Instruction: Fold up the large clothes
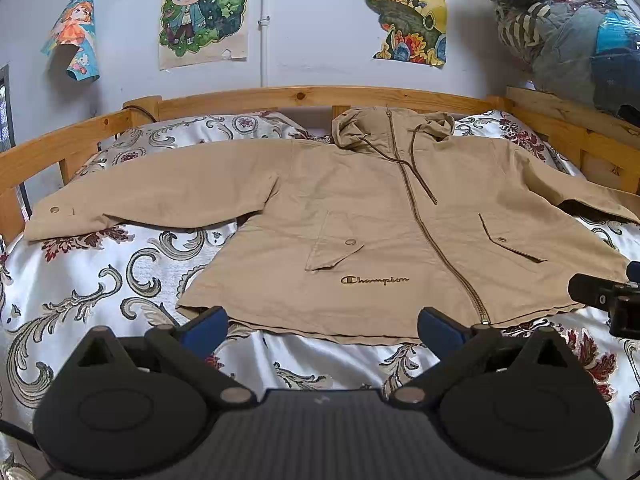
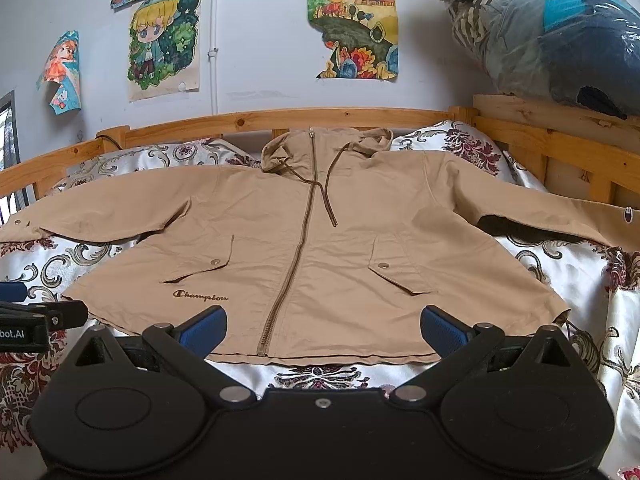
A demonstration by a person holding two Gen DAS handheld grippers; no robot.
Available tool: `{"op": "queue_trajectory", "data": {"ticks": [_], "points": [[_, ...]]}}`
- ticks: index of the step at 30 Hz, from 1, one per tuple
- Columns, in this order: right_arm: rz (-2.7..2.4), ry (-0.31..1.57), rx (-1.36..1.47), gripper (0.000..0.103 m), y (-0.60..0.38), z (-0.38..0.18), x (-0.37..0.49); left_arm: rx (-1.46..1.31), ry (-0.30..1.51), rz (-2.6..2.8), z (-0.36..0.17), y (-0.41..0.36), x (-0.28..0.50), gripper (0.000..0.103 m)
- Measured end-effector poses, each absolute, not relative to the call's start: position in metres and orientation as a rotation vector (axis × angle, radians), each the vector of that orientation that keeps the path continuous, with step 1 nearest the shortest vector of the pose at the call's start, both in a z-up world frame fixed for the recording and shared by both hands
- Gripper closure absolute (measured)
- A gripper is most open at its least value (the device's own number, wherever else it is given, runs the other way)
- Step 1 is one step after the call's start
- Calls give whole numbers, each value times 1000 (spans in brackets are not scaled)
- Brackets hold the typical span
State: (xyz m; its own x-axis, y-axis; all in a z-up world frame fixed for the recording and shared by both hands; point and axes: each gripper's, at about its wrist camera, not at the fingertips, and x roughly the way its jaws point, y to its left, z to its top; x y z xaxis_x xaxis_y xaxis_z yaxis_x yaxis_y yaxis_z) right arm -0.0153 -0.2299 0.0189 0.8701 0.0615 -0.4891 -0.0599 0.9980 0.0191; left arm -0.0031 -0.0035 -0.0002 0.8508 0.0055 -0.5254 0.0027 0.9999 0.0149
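Observation:
A tan hooded Champion jacket [image 1: 360, 208] lies flat and face up on the bed, zipped, with both sleeves spread out sideways and the hood at the far end. It also shows in the right wrist view [image 2: 320, 232]. My left gripper [image 1: 322, 328] is open and empty, hovering just before the jacket's near hem, left of the zipper end. My right gripper [image 2: 322, 330] is open and empty, just before the hem near the zipper end. The right gripper's body shows at the right edge of the left wrist view [image 1: 608, 300].
The bed has a white floral cover [image 1: 100, 288] and a wooden rail [image 1: 304, 96] along the far side and ends. Posters hang on the wall [image 1: 204, 12]. A plastic bag of clothes [image 1: 568, 32] sits on the rail at the far right.

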Motion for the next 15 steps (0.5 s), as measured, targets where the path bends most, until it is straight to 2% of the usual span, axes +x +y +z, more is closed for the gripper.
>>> {"op": "queue_trajectory", "data": {"ticks": [15], "points": [[62, 516, 5, 1, -230, 17, -15, 14, 555, 2, 0, -2, -3, 1]]}}
